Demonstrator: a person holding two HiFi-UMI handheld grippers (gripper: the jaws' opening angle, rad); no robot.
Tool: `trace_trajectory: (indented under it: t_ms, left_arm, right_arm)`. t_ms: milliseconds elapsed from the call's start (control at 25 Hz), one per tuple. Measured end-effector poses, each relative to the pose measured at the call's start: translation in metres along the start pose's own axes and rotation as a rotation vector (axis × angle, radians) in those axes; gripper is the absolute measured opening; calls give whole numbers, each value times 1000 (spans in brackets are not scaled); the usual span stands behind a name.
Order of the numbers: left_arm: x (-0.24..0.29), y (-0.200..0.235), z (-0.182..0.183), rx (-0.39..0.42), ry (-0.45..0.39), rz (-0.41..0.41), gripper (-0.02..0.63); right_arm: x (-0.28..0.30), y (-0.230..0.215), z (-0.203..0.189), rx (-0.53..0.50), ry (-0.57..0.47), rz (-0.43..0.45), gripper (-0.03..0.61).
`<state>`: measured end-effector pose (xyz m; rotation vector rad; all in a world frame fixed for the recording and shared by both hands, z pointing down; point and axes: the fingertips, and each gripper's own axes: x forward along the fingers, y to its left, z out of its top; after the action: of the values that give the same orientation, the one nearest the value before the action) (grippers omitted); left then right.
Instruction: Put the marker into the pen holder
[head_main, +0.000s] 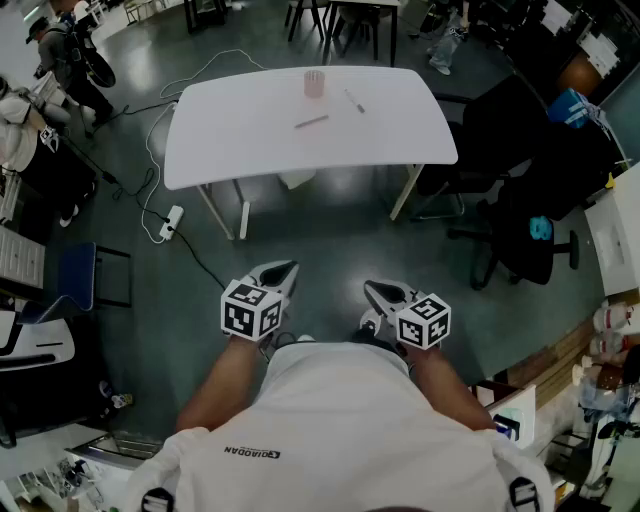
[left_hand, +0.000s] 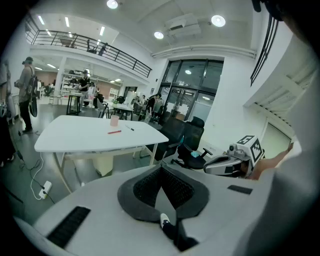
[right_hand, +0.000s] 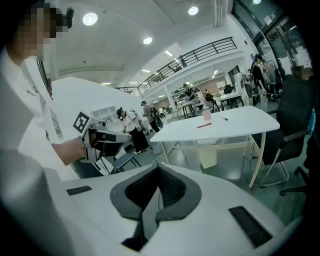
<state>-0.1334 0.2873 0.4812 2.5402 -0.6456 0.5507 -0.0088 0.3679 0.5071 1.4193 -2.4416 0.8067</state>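
The surface stands well ahead of the person. The pen holder sits on it near the far edge. The marker lies in front of the pen holder, apart from it. A pen lies to their right. The left tool and right tool are side by side near the person. A chair is right of the surface.

We wear a white short-sleeved T-shirt with small dark lettering on the chest. Our left tool and right tool are pale grey with black textured pads. Each carries a cube of black-and-white square markers.
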Motion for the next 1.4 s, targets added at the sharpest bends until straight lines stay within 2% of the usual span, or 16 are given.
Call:
trace_trajectory:
  t_ms: [360, 640, 800, 960, 1200, 1400]
  left_arm:
    - [-16, 2, -3, 23, -4, 2, 26]
    - [-25, 7, -9, 19, 8, -1, 26]
    - [-27, 9, -13, 4, -2, 7, 26]
    - [-34, 10, -20, -27, -16, 25, 26]
    - [-31, 12, -36, -55, 13, 36, 26]
    - [-21, 12, -26, -52, 12, 34, 26]
  right_arm:
    - [2, 16, -11, -6, 28, 14, 17]
    - [5, 25, 4, 9, -25, 12, 18]
    - [4, 20, 1, 66, -41, 3, 18]
    - [4, 17, -2, 57, -8, -6, 18]
    - [10, 9, 7, 83, -35, -5, 18]
    - [12, 1, 5, 99, -31, 5, 18]
